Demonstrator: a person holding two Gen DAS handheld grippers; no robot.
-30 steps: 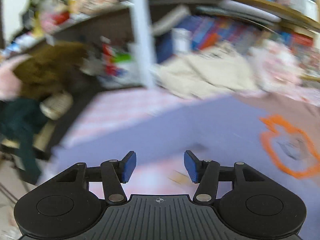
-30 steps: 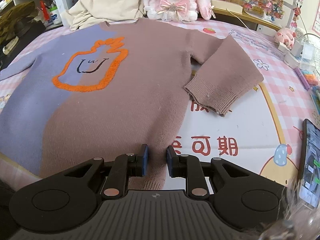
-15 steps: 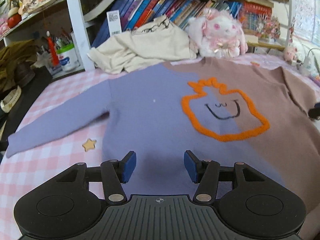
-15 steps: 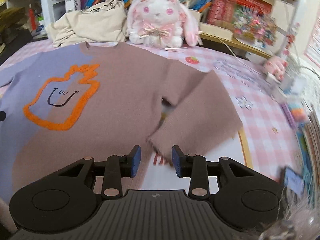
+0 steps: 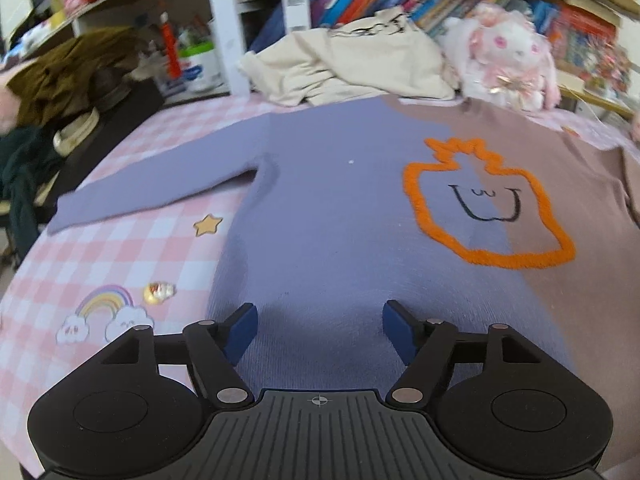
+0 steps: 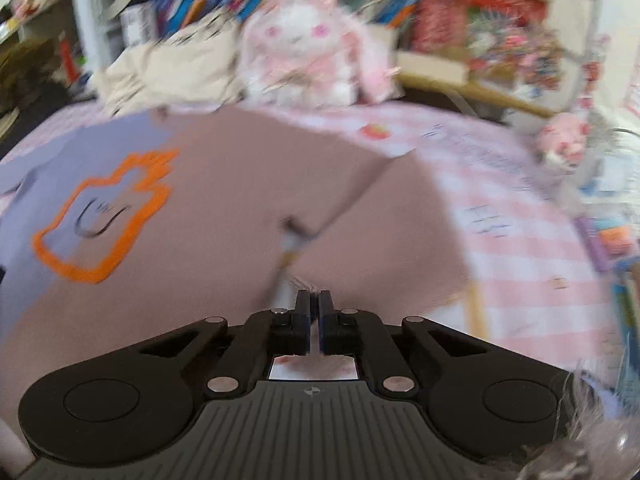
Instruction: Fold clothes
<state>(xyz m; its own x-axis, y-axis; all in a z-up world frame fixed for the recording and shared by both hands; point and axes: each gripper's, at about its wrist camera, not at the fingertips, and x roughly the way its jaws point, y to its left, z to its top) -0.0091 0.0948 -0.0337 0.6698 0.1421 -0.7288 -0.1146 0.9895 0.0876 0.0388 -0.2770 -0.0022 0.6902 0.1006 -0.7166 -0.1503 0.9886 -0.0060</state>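
Pink-checked bench (image 5: 120,248) is carrying a lilac-and-mauve knitted sweater with an orange outline (image 5: 360,220), lying flat, lilac sleeve (image 5: 152,200) outstretched. Left hand-held gripper (image 5: 319,330) is hovering wide apart over the hem; right hand-held gripper (image 6: 314,308) is pinching the mauve sleeve cuff (image 6: 380,248), seemingly folding it inward, which calls for laying it across the chest.

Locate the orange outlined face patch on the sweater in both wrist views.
Left wrist: orange face patch sits right of centre, on the purple-brown seam, beyond the open left gripper.
Right wrist: same patch at left, blurred, well left of the shut right gripper.
Shared landmark: pink-white plush bunny.
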